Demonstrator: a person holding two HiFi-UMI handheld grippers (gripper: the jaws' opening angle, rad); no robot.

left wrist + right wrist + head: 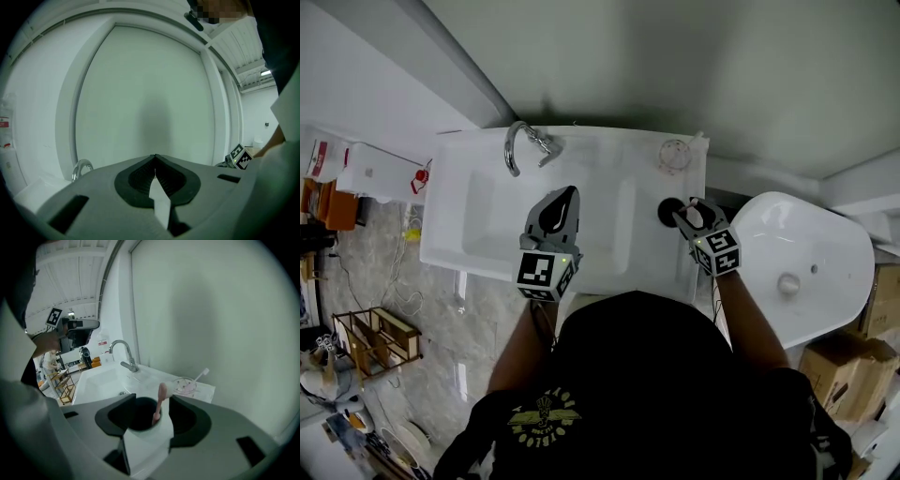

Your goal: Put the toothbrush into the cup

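The white sink fills the middle of your head view, with the toilet to its right and the chrome faucet at the basin's back edge. Your left gripper hovers over the basin. Its jaws are pressed tip to tip with nothing between them, and it points at the pale wall behind the sink.

Your right gripper is over the counter on the sink's right side and is tilted downward. Its jaws stand wide apart and grip nothing. The dark cup sits in the gap between them, and I cannot tell whether either pad touches its rim.

The pink toothbrush stands inside that cup. It leans toward the right jaw, with its upper end above the rim.

Behind it, near the counter's back corner, a clear cup holds a white toothbrush.
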